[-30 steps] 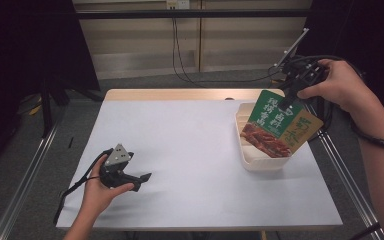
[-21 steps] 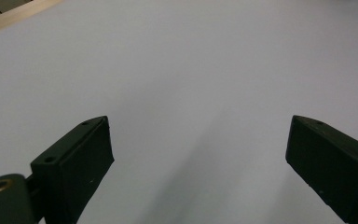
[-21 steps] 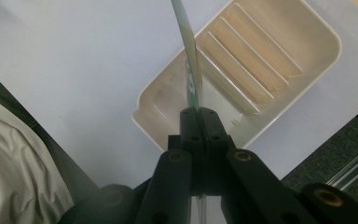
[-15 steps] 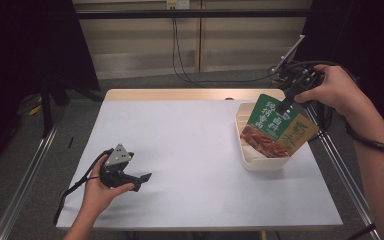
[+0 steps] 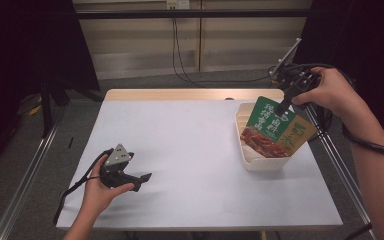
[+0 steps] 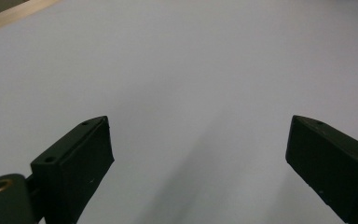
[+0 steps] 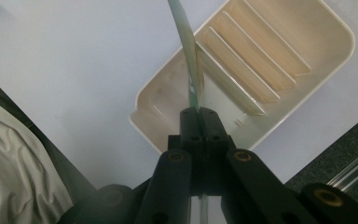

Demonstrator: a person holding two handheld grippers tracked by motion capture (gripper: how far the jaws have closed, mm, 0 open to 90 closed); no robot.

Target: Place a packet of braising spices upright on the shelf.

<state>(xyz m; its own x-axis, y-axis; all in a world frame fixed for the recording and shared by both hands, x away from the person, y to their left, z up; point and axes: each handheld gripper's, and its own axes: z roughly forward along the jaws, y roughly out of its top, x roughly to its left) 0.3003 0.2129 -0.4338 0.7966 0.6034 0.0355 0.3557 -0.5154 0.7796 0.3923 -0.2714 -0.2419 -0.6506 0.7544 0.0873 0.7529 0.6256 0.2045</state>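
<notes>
Gripping a green food pouch (image 5: 271,129) by its top edge, right gripper (image 5: 283,105) jaws clamped, cream divided tray (image 7: 307,51) just below; left gripper (image 5: 142,177) jaws spread wide over bare white table (image 6: 191,70).

You have wide open room across the table (image 5: 195,150): its whole middle and left carry nothing, so a hand can pass freely there. The left gripper (image 5: 139,179) sits low at the near left, jaws wide apart over bare surface. On the right, the cream tray (image 5: 260,162) with its ribbed dividers blocks the way, and the green packet (image 5: 272,130), pinched by your right gripper (image 5: 282,106), stands tilted over it, closing the space above.
</notes>
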